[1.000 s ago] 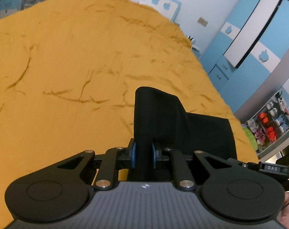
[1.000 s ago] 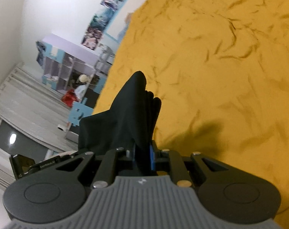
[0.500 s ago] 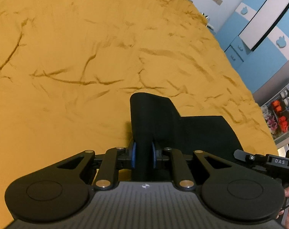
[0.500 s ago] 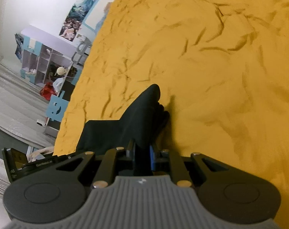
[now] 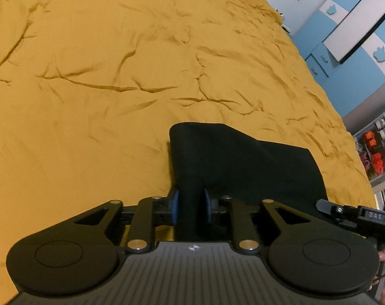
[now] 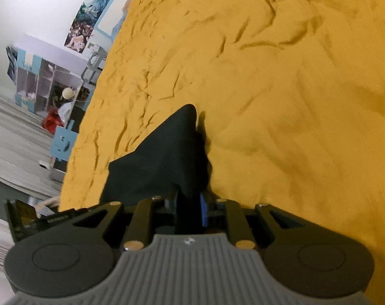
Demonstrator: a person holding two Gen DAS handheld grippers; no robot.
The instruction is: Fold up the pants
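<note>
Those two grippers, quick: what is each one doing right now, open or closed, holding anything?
Left gripper: closed, pinching the black pants.
Right gripper: closed, pinching the same black pants.

**Two wrist fisheyes, both low over the bed, overlapping on the pants**

Left wrist view sits on the left gripper (image 5: pixel 191 204), looks forward along its fingers and down, close over the orange bedspread (image 5: pixel 116 76). It faces the bed's far edge; blue wardrobe (image 5: pixel 355 58) at the right corner of frame. Right gripper's tip (image 5: pixel 355 213) pokes in at lower right.

Right wrist view sits on the right gripper (image 6: pixel 190 208), same close, downward tilt, rolled so the bed's left edge runs diagonally; shelving unit (image 6: pixel 40 84) beyond it.

Shared: black pants (image 5: pixel 243 162) (image 6: pixel 162 162) just ahead of both lenses, plus the wrinkled bedspread (image 6: pixel 281 89) around them.
</note>
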